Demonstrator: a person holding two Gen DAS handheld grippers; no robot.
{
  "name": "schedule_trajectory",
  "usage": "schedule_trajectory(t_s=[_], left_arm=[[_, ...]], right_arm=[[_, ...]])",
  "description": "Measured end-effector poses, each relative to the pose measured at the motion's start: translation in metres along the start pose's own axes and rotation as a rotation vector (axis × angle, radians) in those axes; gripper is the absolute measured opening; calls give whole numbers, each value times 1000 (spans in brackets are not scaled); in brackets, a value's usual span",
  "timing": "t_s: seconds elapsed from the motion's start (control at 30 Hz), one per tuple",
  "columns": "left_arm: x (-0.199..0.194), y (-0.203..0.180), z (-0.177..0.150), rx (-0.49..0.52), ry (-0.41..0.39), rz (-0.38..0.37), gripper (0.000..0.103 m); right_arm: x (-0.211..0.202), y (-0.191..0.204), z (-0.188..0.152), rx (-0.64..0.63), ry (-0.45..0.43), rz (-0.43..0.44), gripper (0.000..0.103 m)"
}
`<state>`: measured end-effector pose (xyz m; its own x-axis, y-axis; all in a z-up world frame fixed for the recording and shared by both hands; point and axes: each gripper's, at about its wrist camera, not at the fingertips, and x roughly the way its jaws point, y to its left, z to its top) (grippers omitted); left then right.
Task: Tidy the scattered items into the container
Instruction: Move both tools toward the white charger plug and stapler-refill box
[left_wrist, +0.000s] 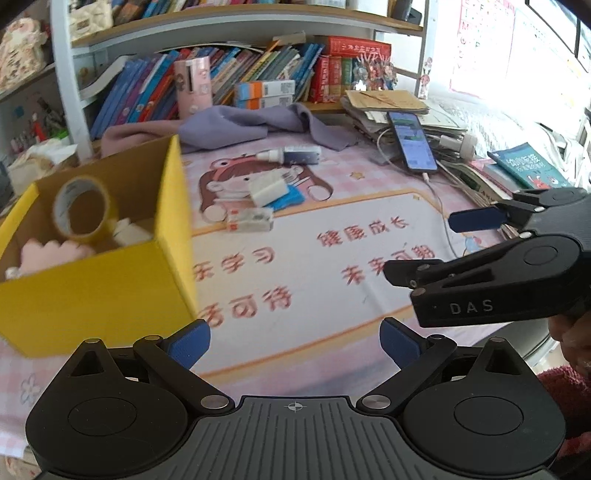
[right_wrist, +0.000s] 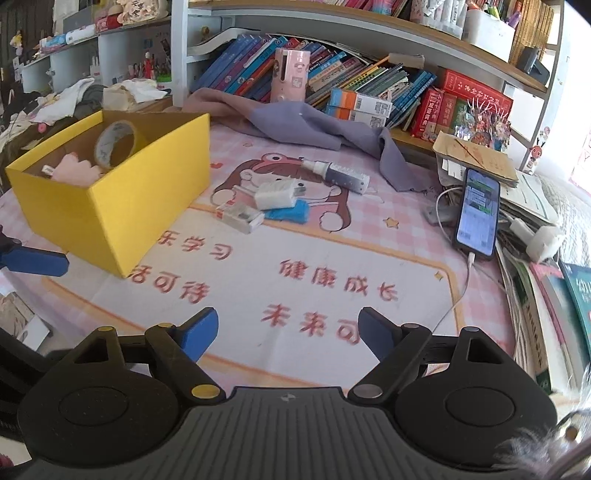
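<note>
Yellow box (right_wrist: 110, 206), left of frame: holds 1 tape roll (right_wrist: 117, 144). Mid-tabletop (right_wrist: 295, 266): 1 spray bottle (right_wrist: 338, 171), 1 white charger (right_wrist: 276, 194). Left tool (left_wrist: 294, 345) and right tool (right_wrist: 288, 334): both wide open, empty.

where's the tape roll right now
The tape roll stands on edge inside the yellow box, at the left of both wrist views, beside a pink soft item.

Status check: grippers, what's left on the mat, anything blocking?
Left gripper and right gripper open, empty. Tape roll already in yellow box; spray bottle, white adapter, small clear box loose on mat. Path clear.
</note>
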<state>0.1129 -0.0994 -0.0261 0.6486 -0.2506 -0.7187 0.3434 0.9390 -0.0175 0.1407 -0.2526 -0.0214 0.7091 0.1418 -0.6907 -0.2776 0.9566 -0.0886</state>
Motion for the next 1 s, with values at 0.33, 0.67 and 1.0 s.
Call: schedule_trajectory(t_s=[0.33, 0.67, 1.0], left_arm=[[48, -19, 41, -56, 3, 34, 92], [88, -20, 71, -128, 24, 144, 78], [128, -7, 92, -178, 59, 254, 76]], right_arm=[[39, -56, 27, -24, 10, 53, 80], [83, -87, 56, -56, 8, 182, 76], [126, -92, 89, -86, 20, 283, 75]])
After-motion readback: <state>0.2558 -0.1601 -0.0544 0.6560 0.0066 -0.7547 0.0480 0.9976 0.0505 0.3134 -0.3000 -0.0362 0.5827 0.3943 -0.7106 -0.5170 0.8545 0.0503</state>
